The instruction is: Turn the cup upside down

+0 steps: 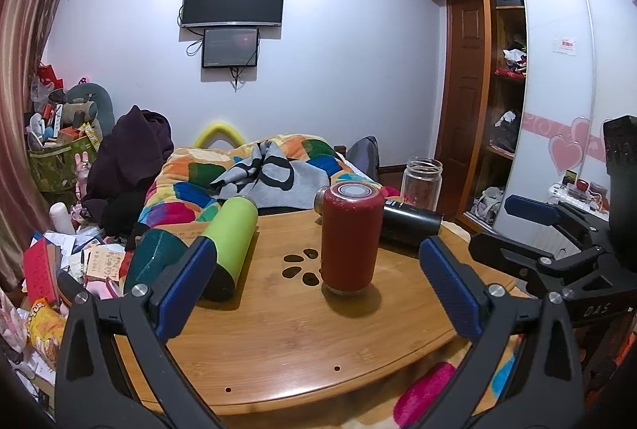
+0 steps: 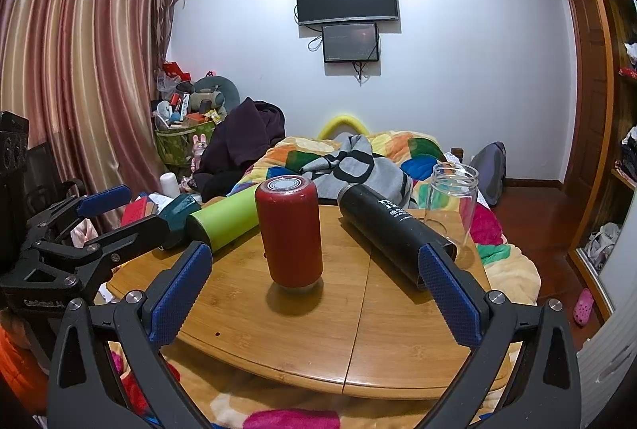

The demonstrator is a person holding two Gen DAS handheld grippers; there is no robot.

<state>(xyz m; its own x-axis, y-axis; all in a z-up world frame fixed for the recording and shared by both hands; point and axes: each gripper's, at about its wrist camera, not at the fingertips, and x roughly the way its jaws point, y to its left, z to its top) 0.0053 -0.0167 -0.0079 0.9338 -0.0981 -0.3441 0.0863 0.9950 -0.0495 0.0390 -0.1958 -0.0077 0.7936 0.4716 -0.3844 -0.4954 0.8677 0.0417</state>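
Note:
A red cup (image 1: 349,238) stands on its end in the middle of a round wooden table (image 1: 278,341), with a flat metal-ringed face on top. It also shows in the right wrist view (image 2: 290,232). My left gripper (image 1: 318,289) is open and empty, its blue pads on either side of the cup but nearer to me, not touching it. My right gripper (image 2: 314,293) is open and empty, also short of the cup. Each gripper shows in the other's view, the right one (image 1: 529,226) and the left one (image 2: 107,214).
A green bottle (image 1: 231,246) lies on its side at the left, beside a dark teal one (image 1: 153,258). A black bottle (image 2: 394,230) lies at the right. A clear glass jar (image 2: 452,202) stands upright at the back right. A bed with a bright quilt (image 1: 239,166) lies behind the table.

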